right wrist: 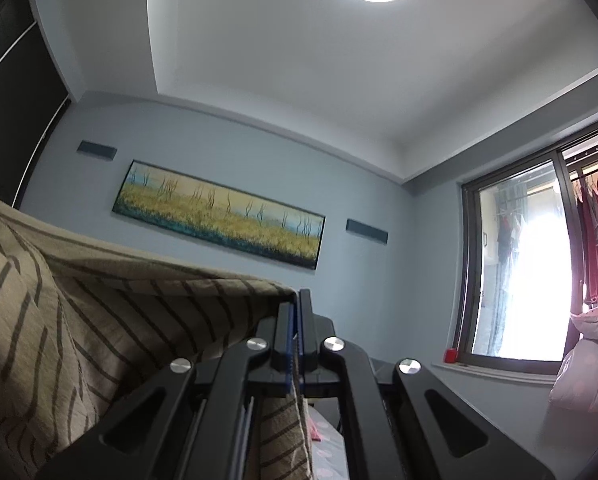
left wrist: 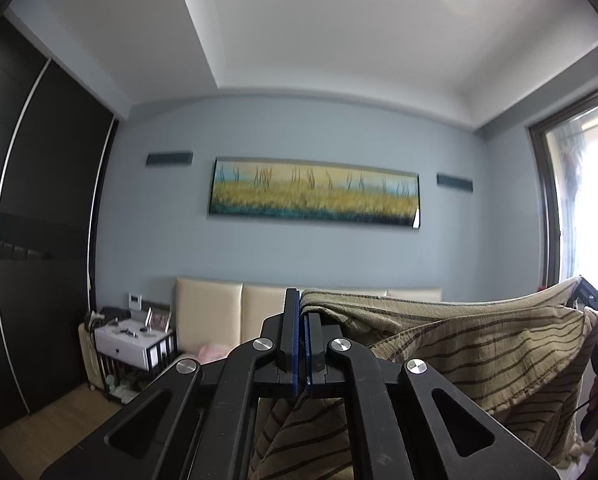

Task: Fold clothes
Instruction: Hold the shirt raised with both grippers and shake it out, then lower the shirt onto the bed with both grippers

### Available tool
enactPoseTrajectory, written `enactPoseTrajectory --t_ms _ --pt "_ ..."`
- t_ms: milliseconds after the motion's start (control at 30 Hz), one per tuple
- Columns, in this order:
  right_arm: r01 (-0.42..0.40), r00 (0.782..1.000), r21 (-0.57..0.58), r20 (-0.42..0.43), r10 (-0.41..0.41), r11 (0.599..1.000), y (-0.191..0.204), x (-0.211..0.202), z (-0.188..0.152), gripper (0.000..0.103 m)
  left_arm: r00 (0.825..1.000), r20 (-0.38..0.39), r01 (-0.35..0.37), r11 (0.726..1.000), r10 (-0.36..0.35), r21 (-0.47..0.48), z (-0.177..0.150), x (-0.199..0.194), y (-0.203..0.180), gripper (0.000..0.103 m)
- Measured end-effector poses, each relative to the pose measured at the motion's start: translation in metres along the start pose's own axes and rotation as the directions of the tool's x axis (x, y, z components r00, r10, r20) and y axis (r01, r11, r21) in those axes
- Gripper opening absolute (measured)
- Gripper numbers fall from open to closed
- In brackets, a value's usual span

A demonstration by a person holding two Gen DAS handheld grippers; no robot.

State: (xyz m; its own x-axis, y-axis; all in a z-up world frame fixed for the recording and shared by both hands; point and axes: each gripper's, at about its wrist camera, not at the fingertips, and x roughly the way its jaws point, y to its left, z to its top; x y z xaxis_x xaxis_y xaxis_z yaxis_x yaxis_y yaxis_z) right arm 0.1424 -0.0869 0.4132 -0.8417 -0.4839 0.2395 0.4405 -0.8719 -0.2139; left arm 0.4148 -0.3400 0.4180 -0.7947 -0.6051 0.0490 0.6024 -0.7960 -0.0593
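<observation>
The person is holding up a beige garment with thin dark stripes, and it is hanging in the air between the two grippers, above what is probably a bed, whose cream padded headboard is showing behind. The left gripper is pinching one upper edge of the cloth, its jaws pressed together on the fabric, and more fabric is falling down below the fingers. The right gripper is doing the same at the other upper edge, jaws tight on the cloth, and it is pointing a little upward toward the wall painting. In the left wrist view the right gripper is showing dark at the far end of the cloth, near the window. I judge that the step in hand is spreading the garment by its top edge, before the first fold. The top edge is running almost level from one gripper to the other, sagging a little in the middle, so the long axis held now is going sideways across the room, and the rest is hanging downward. What kind of garment it is, I cannot tell. The next move is probably asking both hands to keep the edge stretched and lower the cloth flat onto the surface below, without letting one corner slip
</observation>
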Motion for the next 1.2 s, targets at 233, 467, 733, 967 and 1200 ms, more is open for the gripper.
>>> enactPoseTrajectory --t_ms 233,467,733,967,1200 --pt "-0.033 0.989 -0.044 -0.147 0.026 0.998 0.034 0.071 -0.06 0.001 0.981 -0.192 -0.015 1.0 0.016 0.007 -0.064 0.107 0.006 0.002" --pt "-0.089 0.941 -0.08 -0.333 0.057 0.993 0.078 0.162 -0.158 0.001 0.926 -0.376 -0.028 0.999 0.043 0.046 -0.155 0.224 0.007 0.002" --pt "-0.113 0.861 -0.154 -0.509 0.02 0.982 0.146 0.288 -0.29 0.001 0.844 -0.514 -0.09 0.986 0.151 0.142 -0.263 0.387 -0.004 0.002" --pt "-0.142 0.762 -0.188 -0.647 -0.014 0.972 0.215 0.399 -0.42 0.001 0.751 -0.612 -0.114 0.962 0.248 0.249 -0.378 0.525 -0.011 0.002" --pt "-0.218 0.654 -0.195 -0.756 -0.005 0.956 0.271 0.466 -0.561 0.001 0.631 -0.713 -0.109 0.945 0.306 0.309 -0.515 0.623 0.002 0.002"
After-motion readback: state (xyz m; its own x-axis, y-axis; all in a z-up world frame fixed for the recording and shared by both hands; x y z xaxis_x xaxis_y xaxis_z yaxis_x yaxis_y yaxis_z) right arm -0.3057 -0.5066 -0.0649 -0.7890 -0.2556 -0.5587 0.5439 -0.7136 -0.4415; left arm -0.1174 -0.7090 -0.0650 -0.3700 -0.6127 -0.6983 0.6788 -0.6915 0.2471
